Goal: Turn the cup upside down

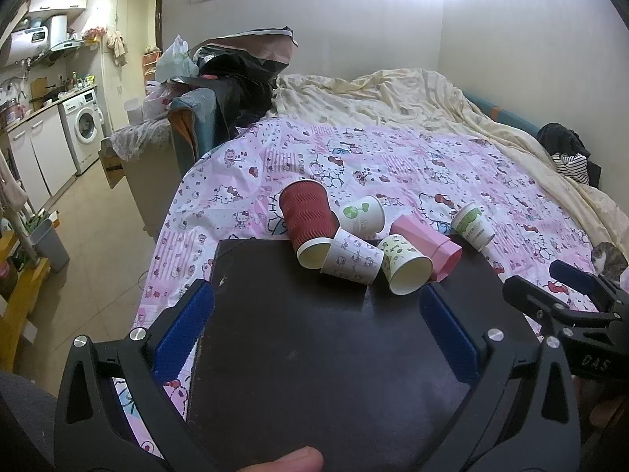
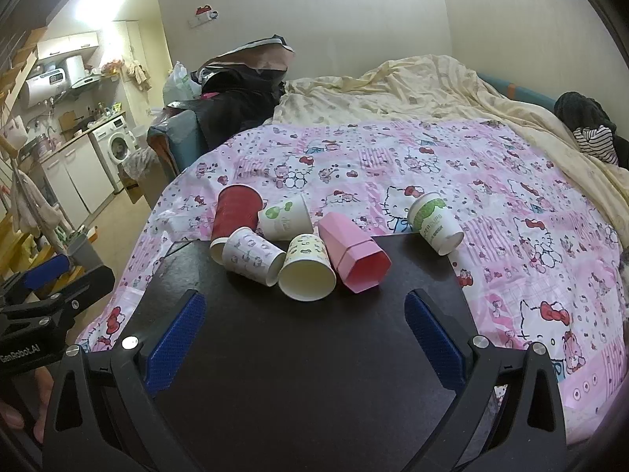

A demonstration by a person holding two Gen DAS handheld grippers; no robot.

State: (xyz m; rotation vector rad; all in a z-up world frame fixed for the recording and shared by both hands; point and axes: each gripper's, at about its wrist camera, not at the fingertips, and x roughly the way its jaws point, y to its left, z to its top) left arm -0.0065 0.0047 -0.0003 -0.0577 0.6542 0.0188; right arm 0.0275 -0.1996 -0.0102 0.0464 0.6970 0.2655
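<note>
Both grippers spread wide, empty: left gripper [image 1: 316,314] and right gripper [image 2: 304,326] hover over dark board [image 2: 298,373] on pink Hello Kitty sheet [image 2: 511,275]. Six cups lie tipped on their sides at the board's far edge: red ribbed cup [image 2: 234,218], Kitty-print cup [image 2: 253,255], yellow-print cup [image 2: 307,269], pink faceted cup [image 2: 352,253], white leaf cup [image 2: 285,218], green-logo cup [image 2: 434,222] off to the right. Paper cups likely light, thin-walled, crushable, prone to roll; pinch gently across mid-body, not the rim. Yellow-print cup looks nearest, mouth toward camera.
</note>
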